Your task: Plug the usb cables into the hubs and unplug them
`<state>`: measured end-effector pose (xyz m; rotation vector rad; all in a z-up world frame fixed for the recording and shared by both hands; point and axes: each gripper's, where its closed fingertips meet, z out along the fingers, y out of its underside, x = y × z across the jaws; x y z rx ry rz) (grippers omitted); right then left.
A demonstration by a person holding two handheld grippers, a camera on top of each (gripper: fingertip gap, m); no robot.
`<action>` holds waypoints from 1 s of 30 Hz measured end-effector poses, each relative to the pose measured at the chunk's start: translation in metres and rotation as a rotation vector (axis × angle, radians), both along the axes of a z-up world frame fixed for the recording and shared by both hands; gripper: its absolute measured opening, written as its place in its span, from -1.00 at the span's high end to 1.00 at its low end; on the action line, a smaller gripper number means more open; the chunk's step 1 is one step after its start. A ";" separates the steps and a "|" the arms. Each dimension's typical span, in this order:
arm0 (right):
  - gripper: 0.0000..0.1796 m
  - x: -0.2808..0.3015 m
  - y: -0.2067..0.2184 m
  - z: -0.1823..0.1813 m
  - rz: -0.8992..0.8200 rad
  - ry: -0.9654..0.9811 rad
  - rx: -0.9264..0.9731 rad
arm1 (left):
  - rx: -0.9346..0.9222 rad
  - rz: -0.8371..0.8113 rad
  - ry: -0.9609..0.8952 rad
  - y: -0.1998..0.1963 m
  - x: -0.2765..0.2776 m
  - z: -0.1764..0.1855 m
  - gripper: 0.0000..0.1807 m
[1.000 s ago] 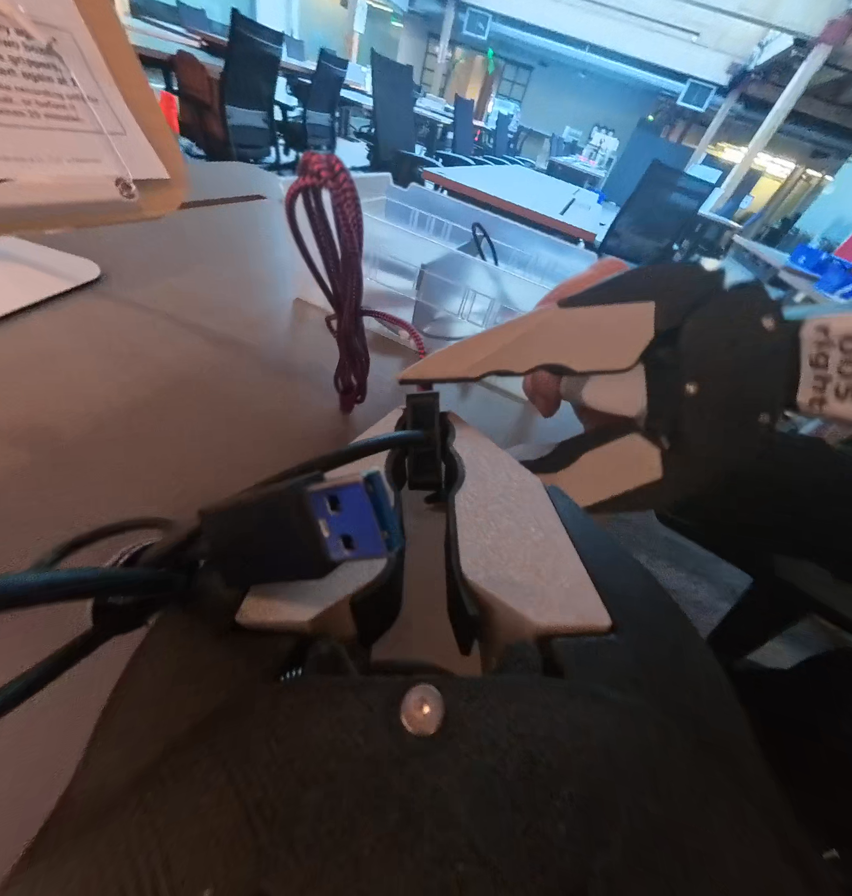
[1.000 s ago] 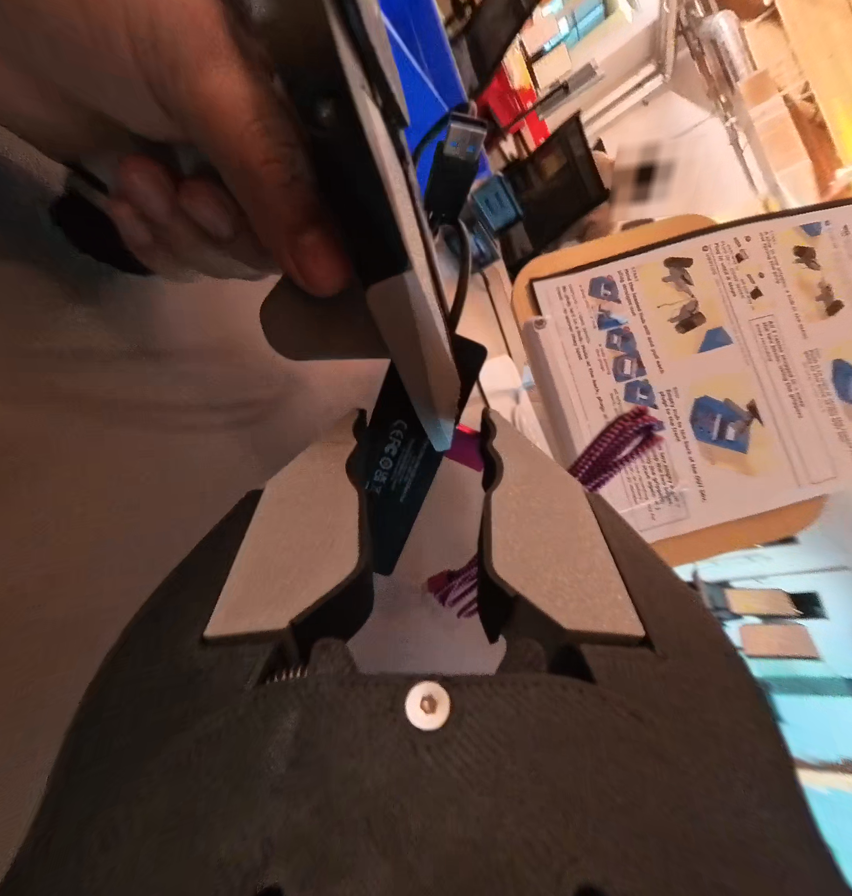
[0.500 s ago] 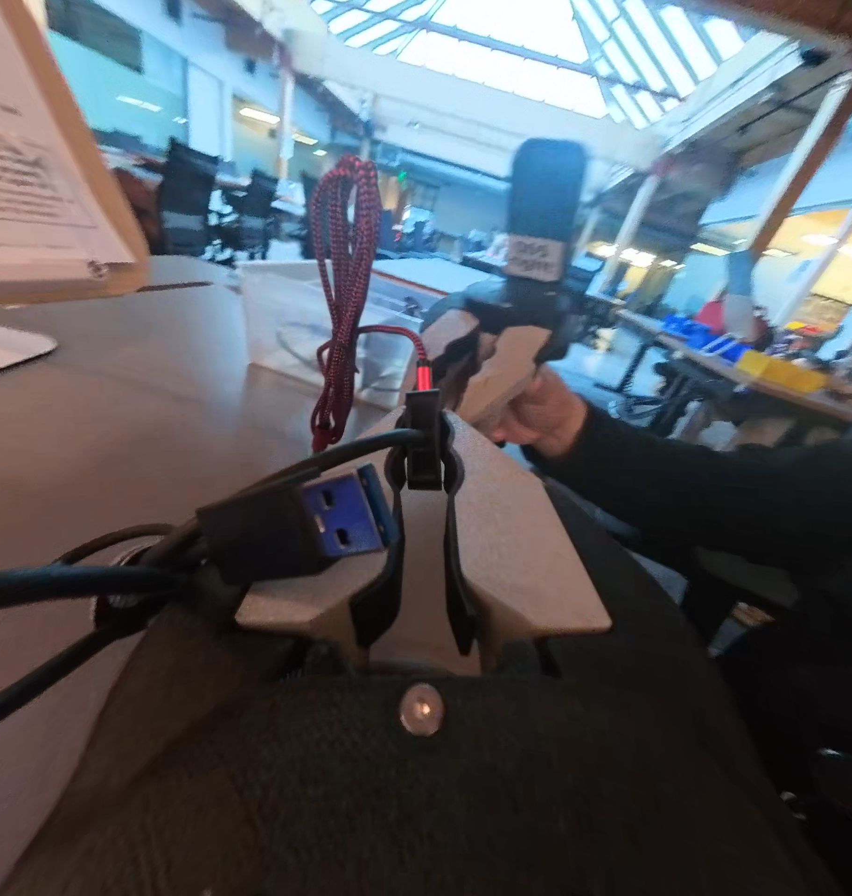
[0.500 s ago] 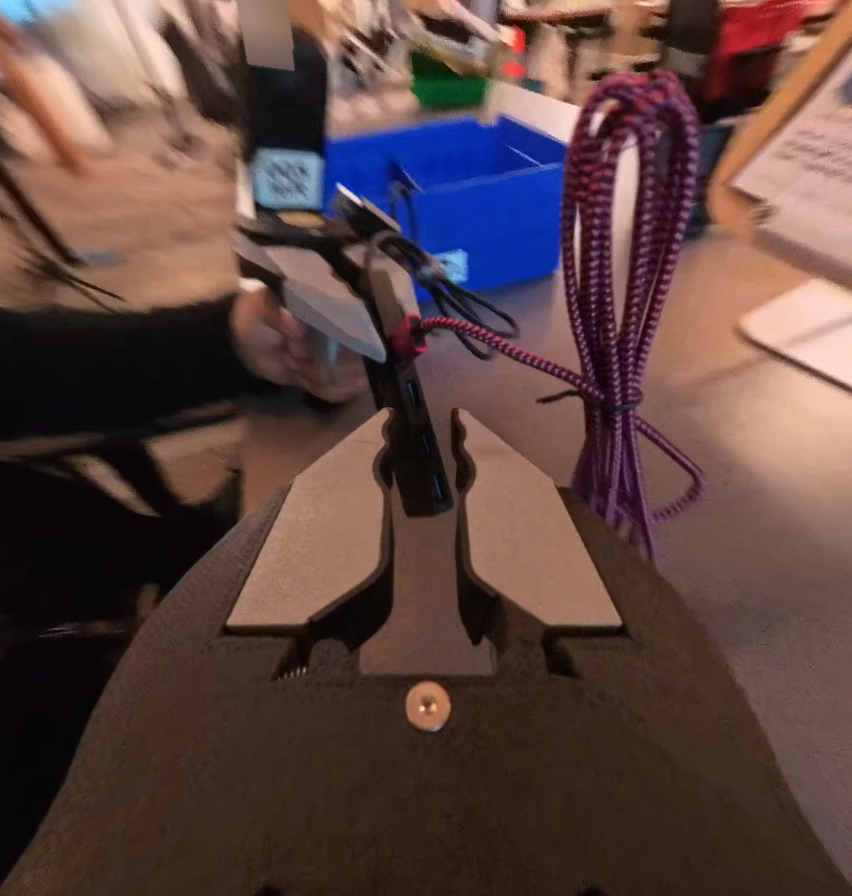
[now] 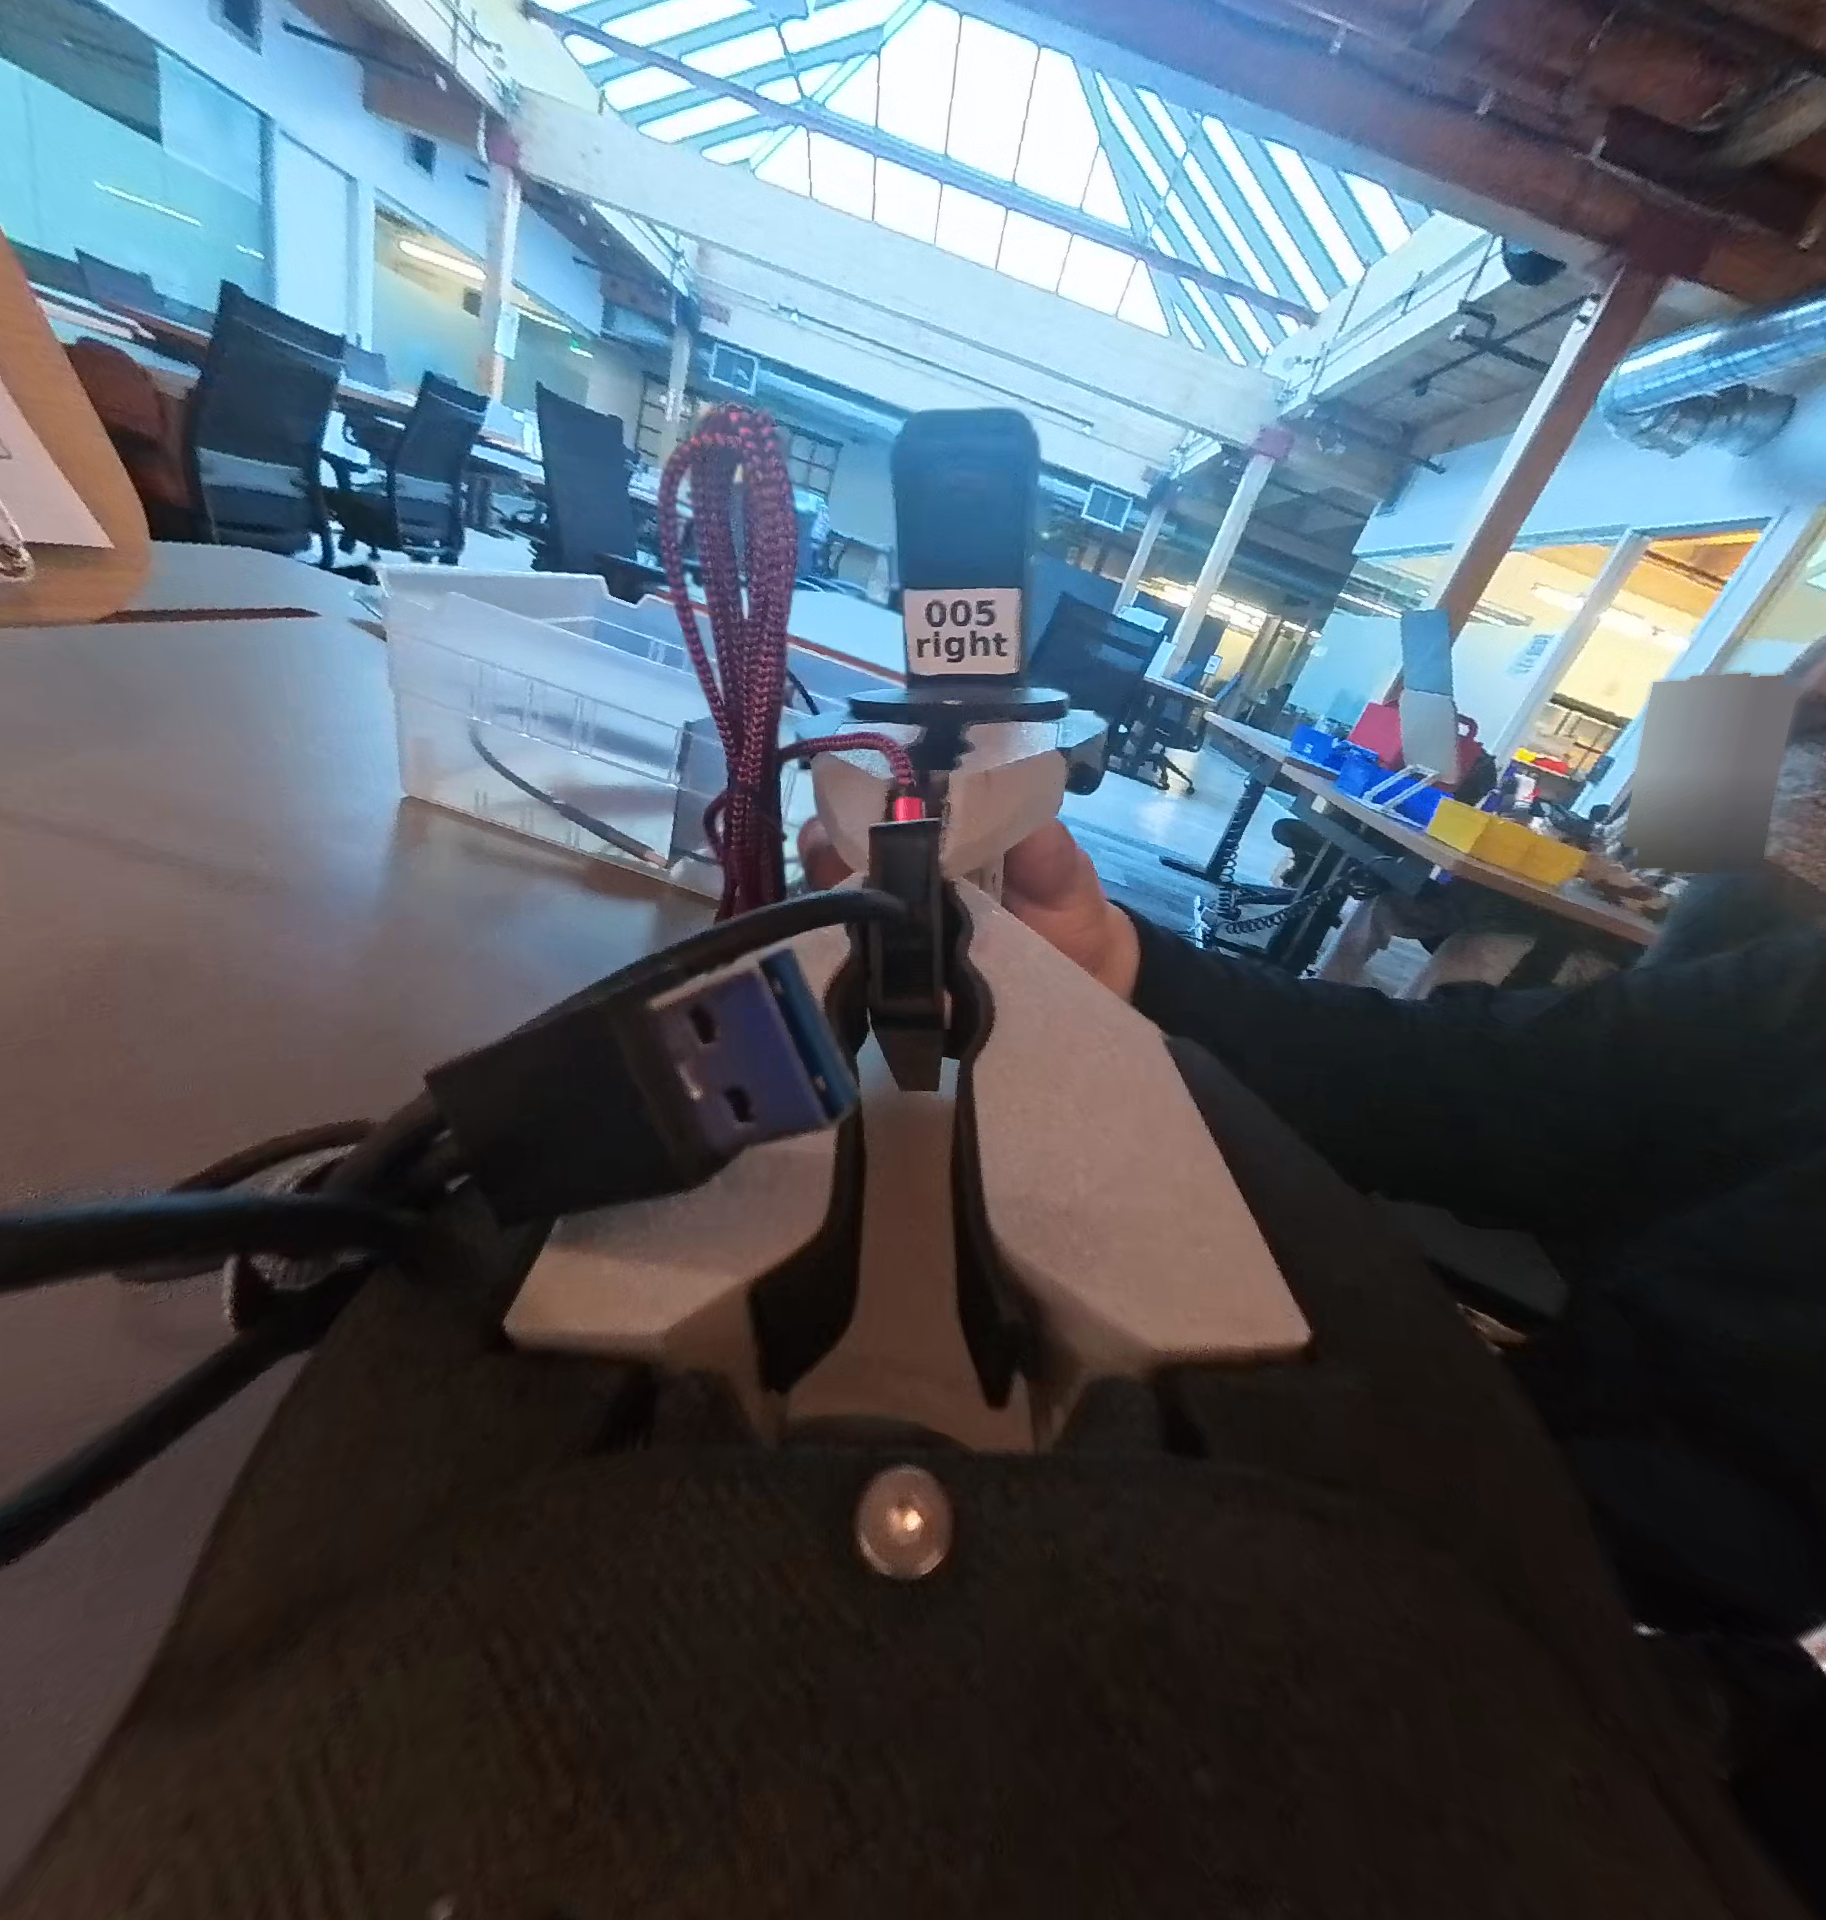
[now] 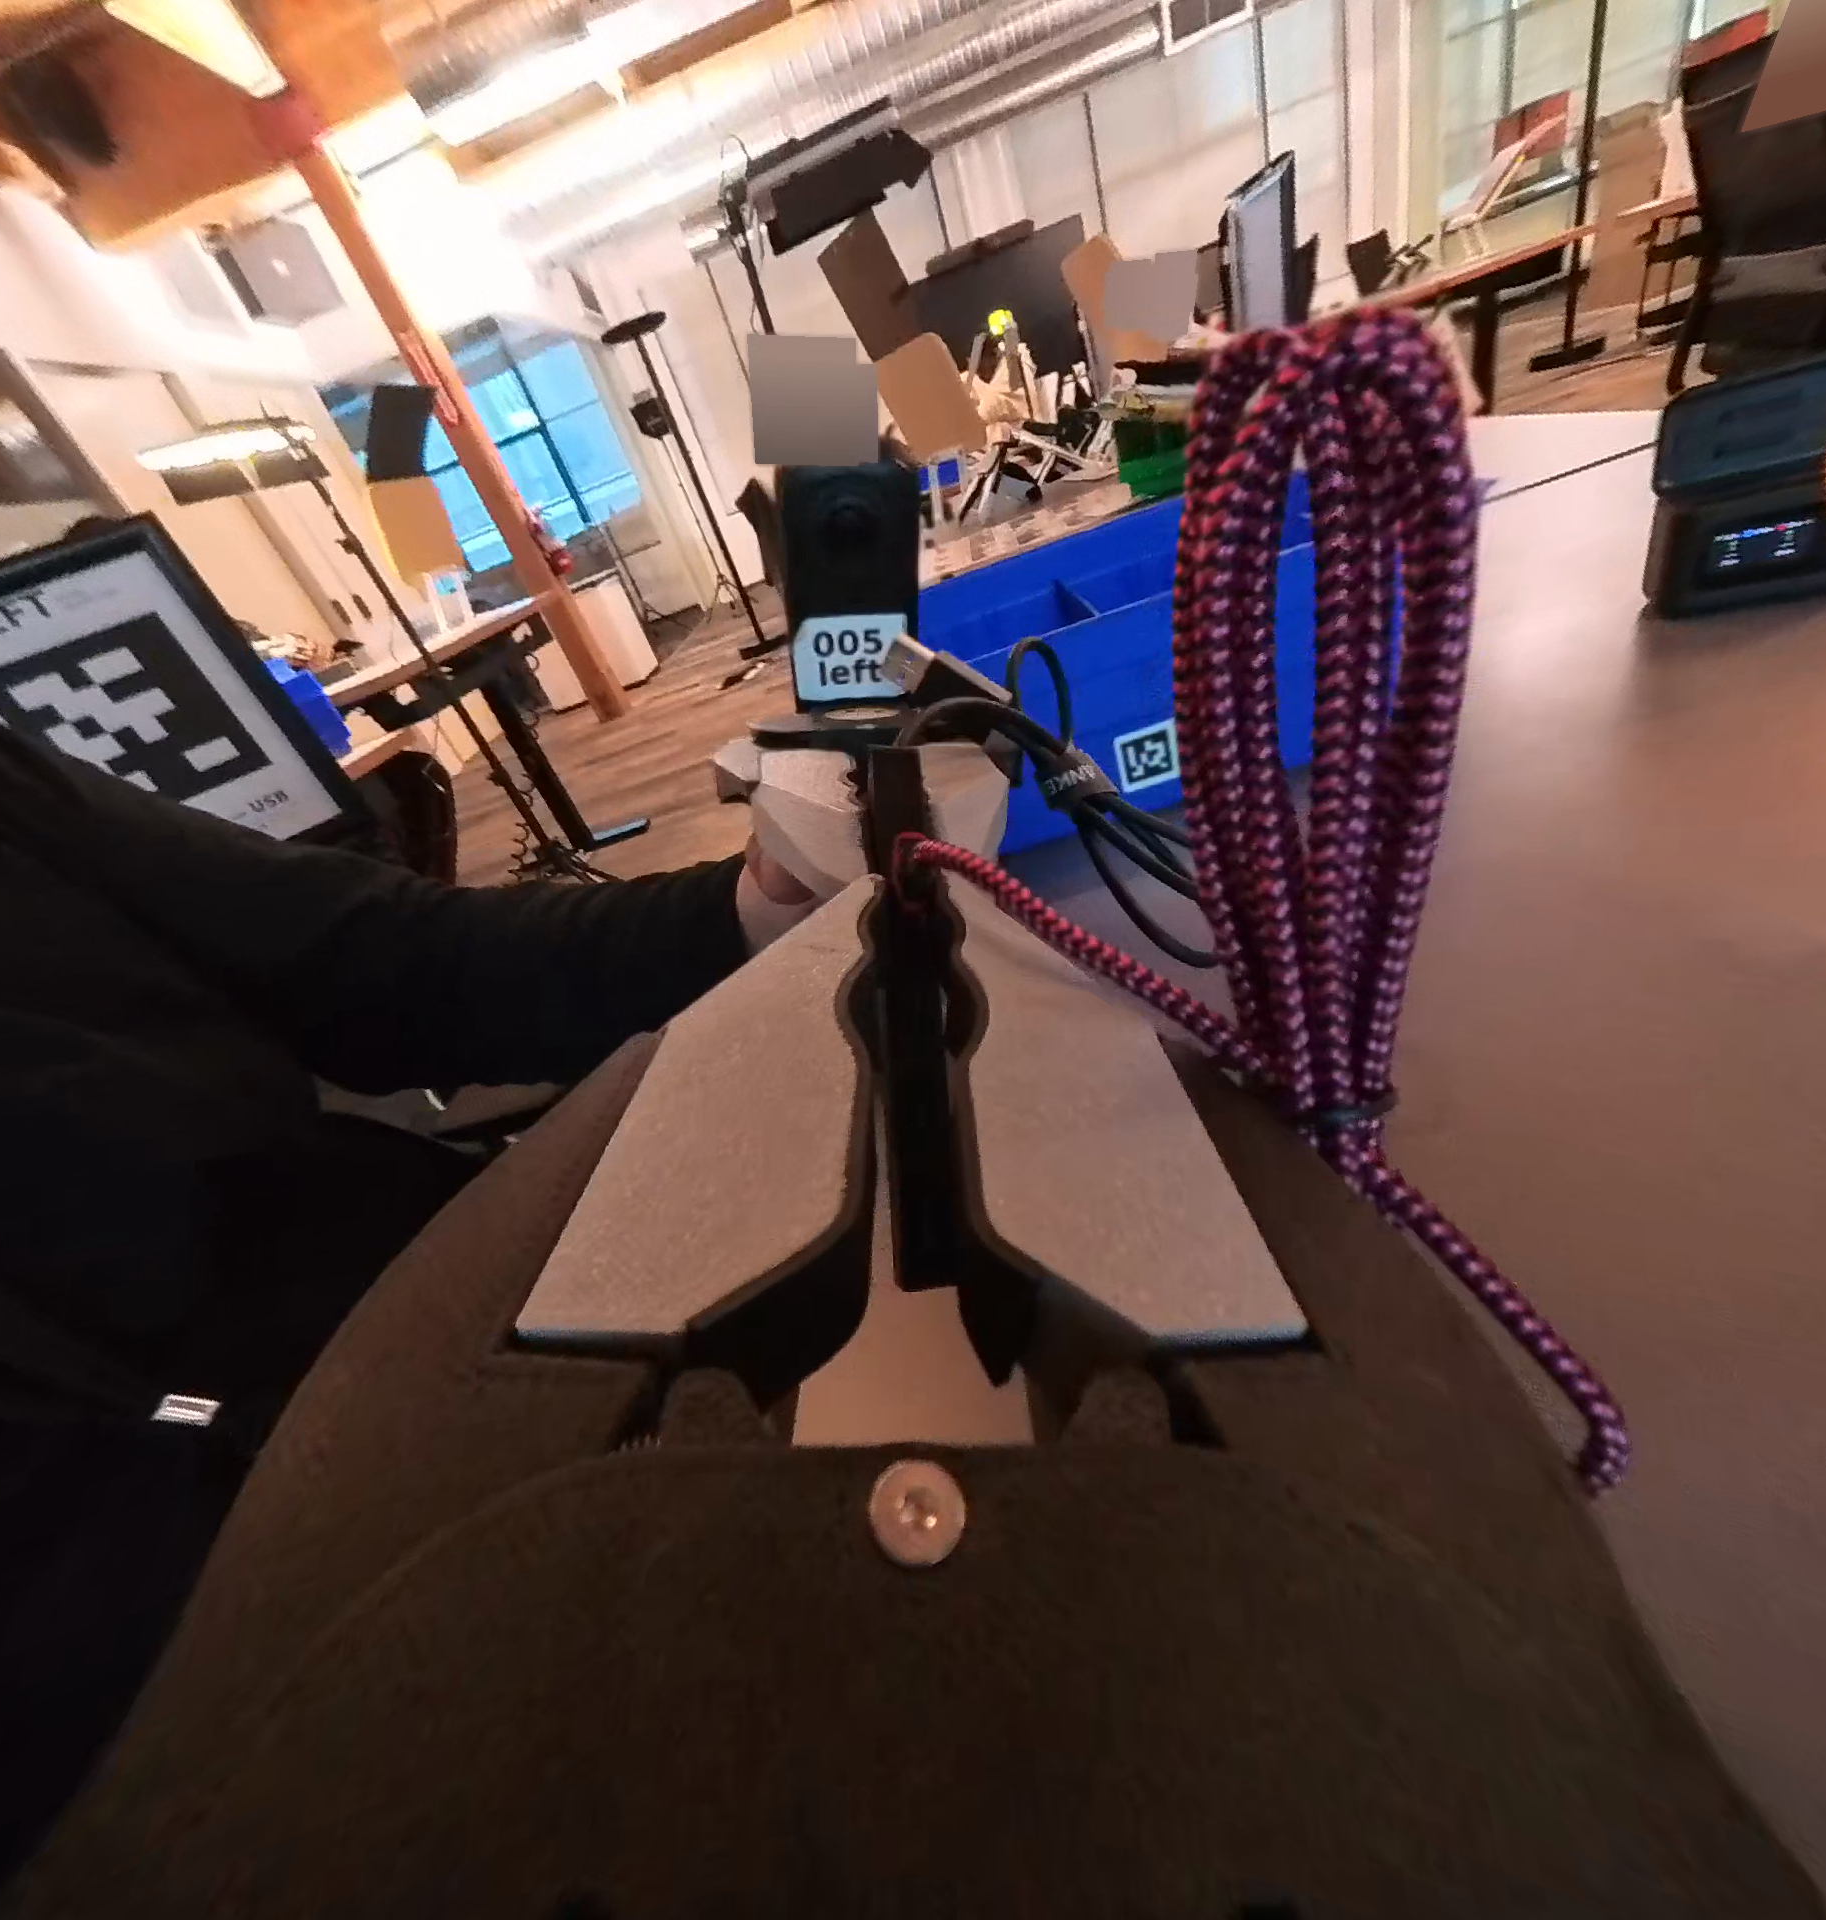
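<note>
A thin black usb hub (image 5: 907, 935) is seen edge-on, held in the air between both grippers, which face each other tip to tip. My left gripper (image 5: 914, 904) is shut on the end where the hub's own black lead leaves. That lead's blue usb plug (image 5: 753, 1060) lies loose over my left finger. My right gripper (image 6: 909, 904) is shut on the hub's other end (image 6: 914, 1091). The red plug (image 6: 904, 857) of a red-and-black braided cable (image 6: 1324, 644) sits in the hub between the fingertips. The cable's coiled bundle hangs beside them.
The brown table (image 5: 213, 883) lies below. On it are a clear plastic bin (image 5: 535, 675), a blue bin (image 6: 1075, 623), a black device with a small screen (image 6: 1761, 520) and an instruction board (image 5: 15, 436). The person's dark sleeve (image 5: 1511, 1039) reaches in. My two grippers' fingertips are within a few centimetres of each other.
My right gripper has swung from side-on to head-on with my left gripper and has closed on the hub. Both views have tilted upward. The braided bundle hangs closer to the grippers.
</note>
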<state>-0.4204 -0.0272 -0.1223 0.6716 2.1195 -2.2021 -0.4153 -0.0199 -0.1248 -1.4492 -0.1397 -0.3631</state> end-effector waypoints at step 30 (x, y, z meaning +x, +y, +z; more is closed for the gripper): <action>0.95 0.009 -0.006 0.015 0.001 0.048 0.004 | -0.080 -0.067 0.221 0.025 0.022 -0.011 0.90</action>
